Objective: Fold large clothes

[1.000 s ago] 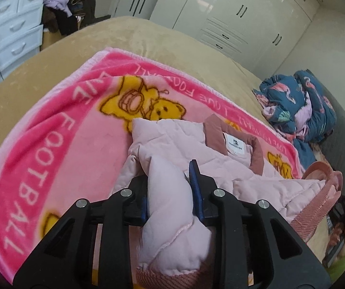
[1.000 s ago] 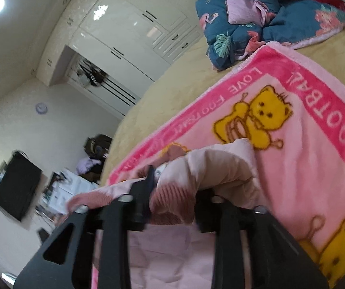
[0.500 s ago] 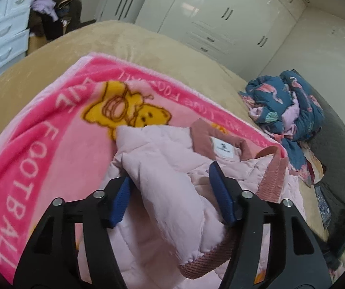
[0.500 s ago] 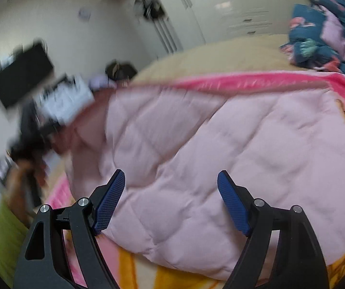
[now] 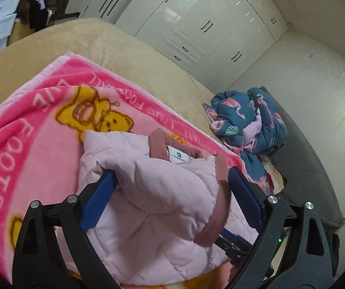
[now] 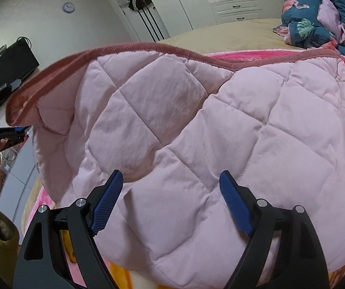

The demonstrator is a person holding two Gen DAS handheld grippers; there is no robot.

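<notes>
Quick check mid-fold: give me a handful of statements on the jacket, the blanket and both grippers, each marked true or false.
1. The pink quilted jacket lies on a pink blanket printed with yellow bears. True.
2. The left gripper is clamped shut on the sleeve. False: its jaws are opening, the folded sleeve lying loose between them.
3. The right gripper holds the jacket's hem. False: its jaws are opening over the quilted fabric, gripping nothing.
4. A bundle of dark blue flamingo-print bedding sits on the bed beyond the blanket. True.
5. The jacket's collar label faces down, hidden. False: the white label shows.
</notes>
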